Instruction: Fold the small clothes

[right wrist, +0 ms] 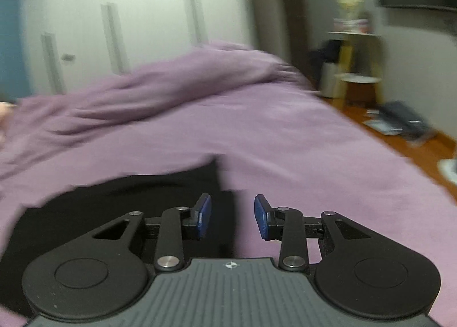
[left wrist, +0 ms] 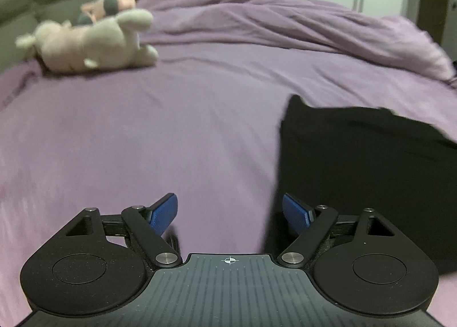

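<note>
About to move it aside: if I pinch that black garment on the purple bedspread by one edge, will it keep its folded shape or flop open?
The black garment lies flat and limp on the purple bedspread, so it probably drapes and unfolds when lifted by one edge. It looks thin, likely light. Pushed, it may bunch on the soft cover rather than slide.

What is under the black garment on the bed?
The black garment lies flat on the purple bed cover, which shows on every visible side of it. Whether anything sits between cloth and cover cannot be seen; the garment hides that patch.
</note>
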Demonstrator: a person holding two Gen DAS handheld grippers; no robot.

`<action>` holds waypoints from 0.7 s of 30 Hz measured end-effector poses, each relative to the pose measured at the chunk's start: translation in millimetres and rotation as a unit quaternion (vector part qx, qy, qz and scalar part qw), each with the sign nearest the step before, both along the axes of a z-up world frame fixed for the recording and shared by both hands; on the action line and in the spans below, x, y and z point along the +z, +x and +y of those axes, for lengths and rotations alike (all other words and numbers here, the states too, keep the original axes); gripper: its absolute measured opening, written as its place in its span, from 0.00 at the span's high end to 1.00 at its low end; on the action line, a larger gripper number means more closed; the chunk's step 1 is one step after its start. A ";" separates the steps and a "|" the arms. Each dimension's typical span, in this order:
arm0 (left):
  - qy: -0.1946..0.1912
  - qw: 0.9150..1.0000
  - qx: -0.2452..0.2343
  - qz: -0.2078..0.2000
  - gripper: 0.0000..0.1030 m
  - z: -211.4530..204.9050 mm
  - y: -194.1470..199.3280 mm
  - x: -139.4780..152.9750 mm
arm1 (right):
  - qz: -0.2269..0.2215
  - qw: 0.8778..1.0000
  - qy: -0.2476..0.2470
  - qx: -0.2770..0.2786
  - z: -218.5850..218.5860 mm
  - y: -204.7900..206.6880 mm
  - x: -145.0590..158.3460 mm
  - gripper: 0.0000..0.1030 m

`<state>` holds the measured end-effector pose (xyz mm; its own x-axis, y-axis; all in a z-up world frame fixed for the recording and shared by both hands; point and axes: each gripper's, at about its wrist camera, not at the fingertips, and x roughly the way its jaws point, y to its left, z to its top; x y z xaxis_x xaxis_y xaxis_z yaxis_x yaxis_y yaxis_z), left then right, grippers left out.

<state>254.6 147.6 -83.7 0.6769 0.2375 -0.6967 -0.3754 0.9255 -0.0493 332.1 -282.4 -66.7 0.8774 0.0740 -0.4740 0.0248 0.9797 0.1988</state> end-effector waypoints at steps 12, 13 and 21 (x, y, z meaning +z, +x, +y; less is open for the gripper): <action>-0.271 0.962 -0.030 -0.015 0.18 16.5 -11.0 -20.9 | 0.088 0.981 -0.003 0.171 149.1 -10.8 -22.2 0.70; -0.283 0.959 -0.021 -0.023 0.19 19.2 -5.9 -22.1 | 0.097 0.980 -0.012 0.172 155.3 -7.0 -23.1 0.75; -0.372 0.926 0.048 -0.037 0.68 48.4 31.3 -45.8 | 0.096 0.979 -0.023 0.180 208.1 5.8 -21.3 0.86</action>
<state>285.9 196.0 -129.5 0.7298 -0.2273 -0.6448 -0.4253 0.5875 -0.6884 337.9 -74.3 -88.0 0.6926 0.3374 -0.6376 -0.2914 0.9394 0.1806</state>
